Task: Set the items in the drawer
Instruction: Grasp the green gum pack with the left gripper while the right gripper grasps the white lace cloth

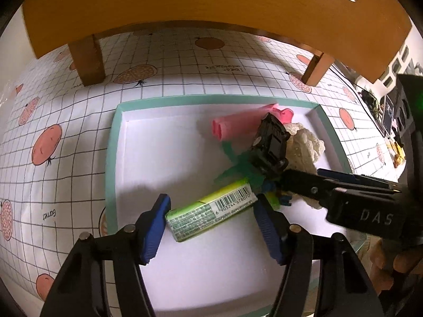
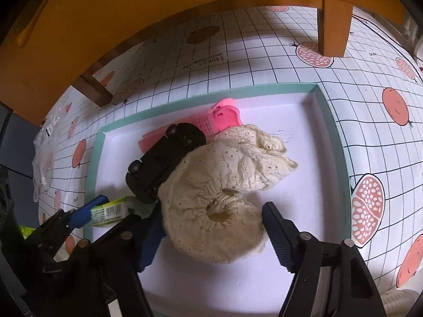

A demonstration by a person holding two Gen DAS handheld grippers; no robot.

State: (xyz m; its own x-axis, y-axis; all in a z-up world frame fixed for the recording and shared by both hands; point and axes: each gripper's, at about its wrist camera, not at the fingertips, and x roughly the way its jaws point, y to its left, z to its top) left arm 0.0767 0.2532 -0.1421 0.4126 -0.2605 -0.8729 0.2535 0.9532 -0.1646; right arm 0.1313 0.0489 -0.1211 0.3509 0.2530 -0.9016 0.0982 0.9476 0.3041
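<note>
A shallow white drawer with a teal rim point(image 1: 112, 158) lies on the tablecloth. Inside it a green gum pack point(image 1: 211, 211) lies flat between the blue pads of my left gripper point(image 1: 211, 202), which is open, with each end of the pack close to a pad. Further in are a black toy car point(image 1: 272, 145), a pink ribbed roll point(image 1: 238, 124) and a green plastic piece point(image 1: 235, 170). My right gripper point(image 2: 212, 211) is open astride a cream lace cloth point(image 2: 224, 185) that rests against the car point(image 2: 161, 163).
A wooden stand point(image 1: 185, 0) with legs point(image 1: 87, 58) overhangs the far side of the drawer. The pomegranate-print tablecloth point(image 1: 53, 105) surrounds it. A clear plastic bag point(image 2: 45, 145) lies left of the drawer. A hand point(image 1: 383, 259) holds the right gripper.
</note>
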